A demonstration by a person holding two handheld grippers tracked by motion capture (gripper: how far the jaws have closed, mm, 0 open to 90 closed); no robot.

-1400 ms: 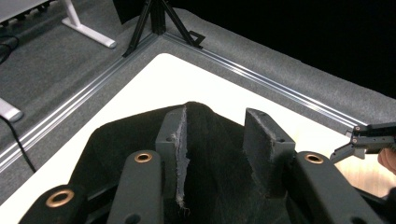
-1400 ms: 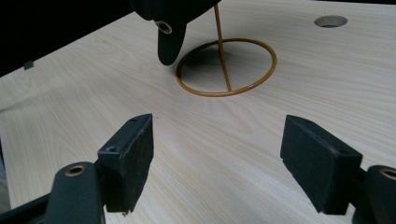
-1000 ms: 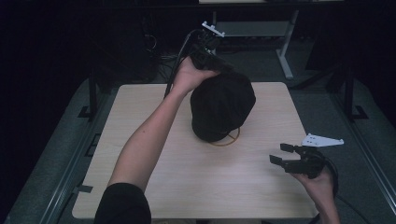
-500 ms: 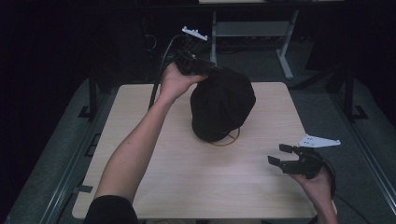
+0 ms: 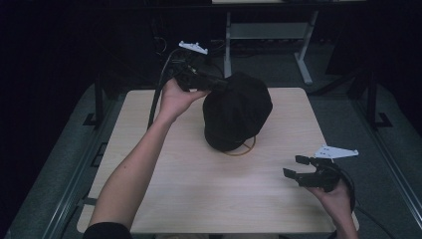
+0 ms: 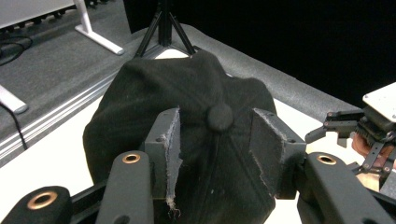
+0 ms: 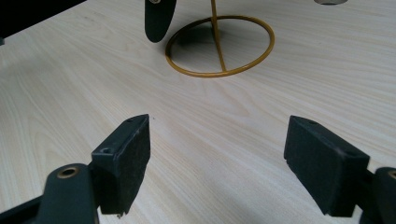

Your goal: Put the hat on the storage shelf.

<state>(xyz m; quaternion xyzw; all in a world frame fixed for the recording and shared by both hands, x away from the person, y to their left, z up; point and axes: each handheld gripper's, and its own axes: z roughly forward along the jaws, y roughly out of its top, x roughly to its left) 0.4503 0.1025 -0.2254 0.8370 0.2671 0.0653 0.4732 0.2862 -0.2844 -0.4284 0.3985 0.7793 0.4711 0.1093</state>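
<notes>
High view: black fabric cap [image 5: 238,110] perched on thin gold wire stand [image 5: 245,147] mid light wooden desk [image 5: 199,184]. Left gripper [image 5: 215,83] at cap's crown, jaws just opening, straddling top button [image 6: 220,116], pads apparently off fabric. Right gripper [image 5: 297,168] near desk's right edge, jaws wide open, empty.

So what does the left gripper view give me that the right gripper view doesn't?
Left gripper view alone: the black cap with its top button between the left gripper pads, which have just been opening, and the right gripper farther off. Right gripper view alone: the gold wire stand, its ring base and upright rod on the table, with the right gripper's open jaws over bare wood. Both show the light wooden table.
</notes>
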